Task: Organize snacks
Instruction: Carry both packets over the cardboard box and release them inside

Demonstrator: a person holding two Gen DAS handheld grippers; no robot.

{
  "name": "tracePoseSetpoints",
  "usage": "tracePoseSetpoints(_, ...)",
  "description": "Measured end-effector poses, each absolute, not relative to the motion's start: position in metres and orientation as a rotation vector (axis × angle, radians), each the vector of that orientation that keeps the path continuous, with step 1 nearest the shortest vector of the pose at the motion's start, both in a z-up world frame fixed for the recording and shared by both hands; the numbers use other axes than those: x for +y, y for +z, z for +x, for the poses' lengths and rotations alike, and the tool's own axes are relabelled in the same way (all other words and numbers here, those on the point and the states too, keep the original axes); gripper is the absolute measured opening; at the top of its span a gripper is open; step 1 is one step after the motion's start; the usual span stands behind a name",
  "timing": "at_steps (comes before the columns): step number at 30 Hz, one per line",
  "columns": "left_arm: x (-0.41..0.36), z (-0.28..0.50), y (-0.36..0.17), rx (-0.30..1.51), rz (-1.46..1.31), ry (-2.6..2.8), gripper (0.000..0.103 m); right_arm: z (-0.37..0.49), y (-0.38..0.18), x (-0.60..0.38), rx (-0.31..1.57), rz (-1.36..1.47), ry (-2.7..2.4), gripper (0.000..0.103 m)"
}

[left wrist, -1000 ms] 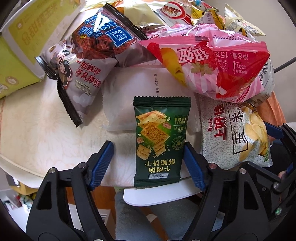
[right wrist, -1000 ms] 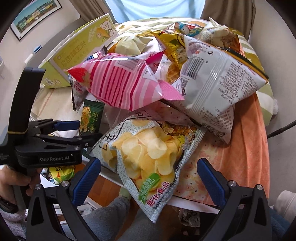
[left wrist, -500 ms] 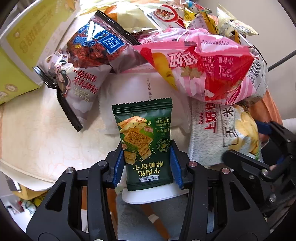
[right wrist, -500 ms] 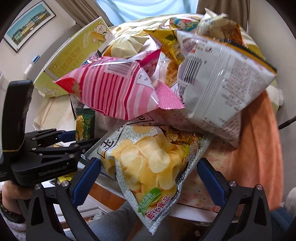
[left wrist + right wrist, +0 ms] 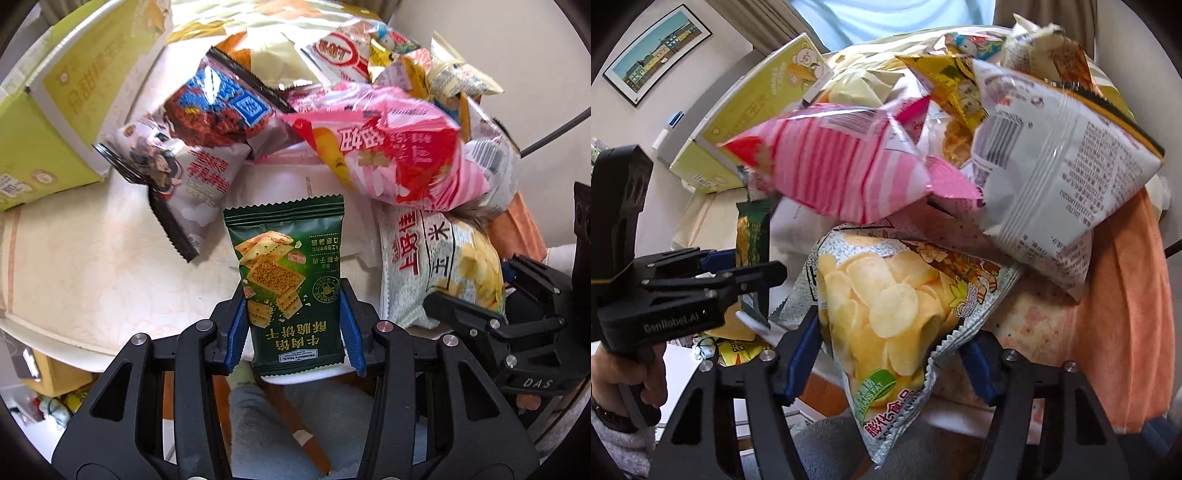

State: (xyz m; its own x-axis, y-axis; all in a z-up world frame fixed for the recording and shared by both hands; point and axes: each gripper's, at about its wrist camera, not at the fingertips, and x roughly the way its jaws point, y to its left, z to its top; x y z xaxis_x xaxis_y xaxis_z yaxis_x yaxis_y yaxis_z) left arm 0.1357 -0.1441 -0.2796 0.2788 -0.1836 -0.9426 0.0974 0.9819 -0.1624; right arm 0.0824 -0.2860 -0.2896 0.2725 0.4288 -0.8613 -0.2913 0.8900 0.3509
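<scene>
My left gripper [image 5: 293, 325] is shut on a green cracker packet [image 5: 290, 273], pads on both its side edges, at the table's near edge. The packet also shows edge-on in the right wrist view [image 5: 751, 236]. My right gripper [image 5: 892, 360] has its blue pads against both sides of a silver potato chip bag [image 5: 886, 306], which also shows in the left wrist view [image 5: 439, 266]. A pink striped bag [image 5: 391, 155] [image 5: 842, 173] lies tilted over the pile behind both.
A heap of snack bags covers the table: a grey-and-red bag [image 5: 199, 147], a white bag with a barcode [image 5: 1060, 173], yellow packets [image 5: 945, 81]. A green-yellow carton [image 5: 70, 92] stands at far left. An orange cloth [image 5: 1123, 306] hangs at right.
The left gripper closed on the green packet. The right gripper's pads closed in from wide open onto the chip bag. The pink bag shifted.
</scene>
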Motion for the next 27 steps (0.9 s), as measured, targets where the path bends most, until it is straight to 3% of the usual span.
tracePoseSetpoints(14,-0.119,0.088,-0.217,1.173,-0.134,-0.172,0.040,0.059,-0.230,-0.267,1.152,0.130,0.522,0.065)
tracePoseSetpoints(27,-0.063,0.107,-0.149,1.004,-0.209,-0.089,0.040,0.082,-0.158,-0.231,0.970,0.085,0.581,0.065)
